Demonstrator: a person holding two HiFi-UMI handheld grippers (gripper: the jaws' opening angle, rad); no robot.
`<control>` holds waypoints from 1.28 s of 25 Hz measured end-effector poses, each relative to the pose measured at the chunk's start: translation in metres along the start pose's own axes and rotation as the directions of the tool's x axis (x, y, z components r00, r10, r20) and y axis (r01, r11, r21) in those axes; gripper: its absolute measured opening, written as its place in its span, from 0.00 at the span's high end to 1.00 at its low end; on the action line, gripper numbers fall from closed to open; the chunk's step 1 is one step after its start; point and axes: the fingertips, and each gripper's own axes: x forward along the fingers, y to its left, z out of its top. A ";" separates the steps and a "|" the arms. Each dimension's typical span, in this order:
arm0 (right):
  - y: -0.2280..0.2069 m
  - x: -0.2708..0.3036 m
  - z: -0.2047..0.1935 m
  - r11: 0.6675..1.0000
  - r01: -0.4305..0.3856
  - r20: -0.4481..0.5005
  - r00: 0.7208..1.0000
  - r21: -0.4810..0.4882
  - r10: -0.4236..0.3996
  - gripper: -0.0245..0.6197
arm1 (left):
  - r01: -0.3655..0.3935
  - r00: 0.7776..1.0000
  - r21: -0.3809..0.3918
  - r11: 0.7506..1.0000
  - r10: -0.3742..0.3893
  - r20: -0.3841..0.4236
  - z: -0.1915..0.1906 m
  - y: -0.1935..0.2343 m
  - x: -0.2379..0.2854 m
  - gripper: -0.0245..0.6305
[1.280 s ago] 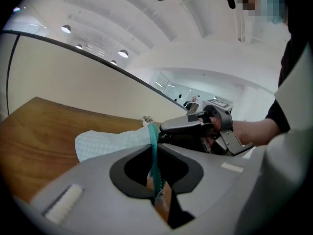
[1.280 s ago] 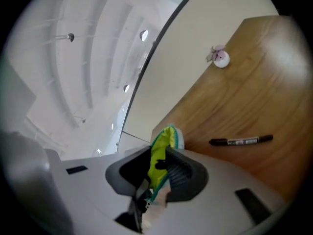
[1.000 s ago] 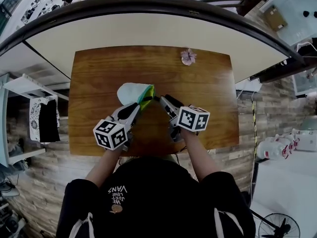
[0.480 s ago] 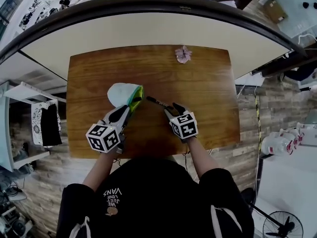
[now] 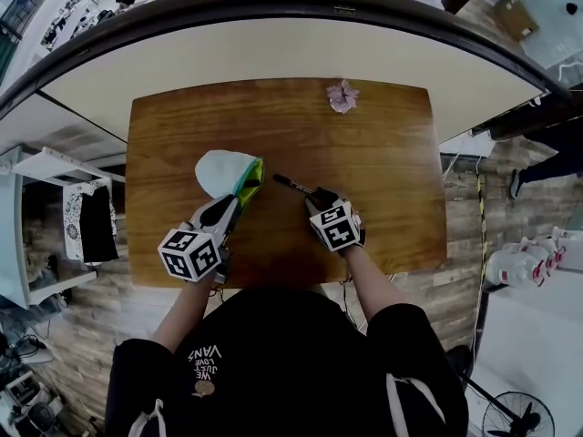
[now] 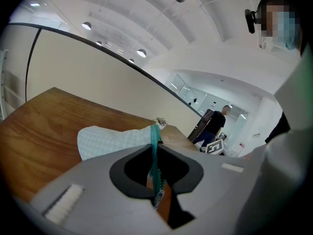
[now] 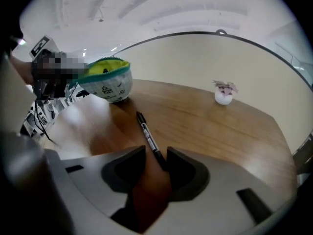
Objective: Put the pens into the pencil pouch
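Left gripper (image 6: 155, 155) is clamped on the teal zip edge of the pouch (image 6: 115, 140), whose mouth gapes open. The pouch is pale mint check with a yellow-green lining. It sits on the left half of the table (image 5: 383, 198), closed end far-left, mouth facing near-right towards the pen (image 7: 148, 135). Dark print on its side is too small to read.

Right gripper (image 7: 155, 153) has its jaws wide apart and grips nothing. The pen's near end lies between them, close to the right-hand jaw. The pen is black and lies flat on the wood, just right of the pouch mouth. Its long axis runs from far-left, near the pouch, to near-right at the gripper. A white label band on its barrel carries print that cannot be read.

A small pink flower (image 5: 342, 97) stands near the table's far edge, right of centre. The person's black top (image 5: 273, 362) shows white lettering, upside down in the head view, including "VANS".
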 end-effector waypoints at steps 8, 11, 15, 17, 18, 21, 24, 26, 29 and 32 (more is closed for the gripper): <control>0.011 -0.004 -0.001 0.998 0.037 -0.025 0.999 -0.045 -0.038 0.89 | 0.003 1.000 -0.001 1.000 -0.003 -0.009 -0.004 0.003 -0.004 0.90; 0.017 -0.015 0.002 0.998 0.051 -0.002 0.999 -0.030 -0.051 0.89 | 0.013 1.000 0.004 1.000 -0.013 -0.013 -0.006 0.004 -0.007 0.90; 0.033 -0.037 0.013 0.995 0.067 0.059 0.996 0.073 -0.072 0.89 | 0.032 0.999 0.013 0.999 -0.032 -0.020 -0.008 0.006 -0.009 0.90; 0.044 -0.050 0.020 0.992 0.069 0.090 0.993 0.108 -0.079 0.89 | 0.043 0.999 0.018 0.999 -0.042 -0.026 -0.009 0.006 -0.009 0.90; 0.050 -0.056 0.023 0.990 0.065 0.103 0.992 0.124 -0.078 0.89 | 0.049 0.998 0.021 0.999 -0.048 -0.029 -0.010 0.005 -0.008 0.90; 0.071 -0.071 0.032 0.985 0.047 0.143 0.987 0.165 -0.071 0.89 | 0.066 0.997 0.030 0.997 -0.065 -0.033 -0.010 0.004 -0.009 0.90; 0.092 -0.080 0.036 0.981 0.028 0.172 0.983 0.190 -0.061 0.89 | 0.080 0.996 0.040 0.996 -0.079 -0.037 -0.011 0.004 -0.009 0.90; 0.105 -0.084 0.038 0.981 0.017 0.177 0.983 0.195 -0.052 0.89 | 0.090 0.995 0.047 0.995 -0.088 -0.043 -0.014 0.003 -0.011 0.90; 0.121 -0.089 0.040 0.983 0.017 0.171 0.984 0.182 -0.049 0.89 | 0.103 0.994 0.070 0.992 -0.099 -0.054 -0.017 0.001 -0.013 0.90; 0.131 -0.095 0.047 0.989 0.031 0.168 0.984 0.147 -0.055 0.89 | 0.121 0.991 0.101 0.987 -0.115 -0.067 -0.022 -0.004 -0.015 0.90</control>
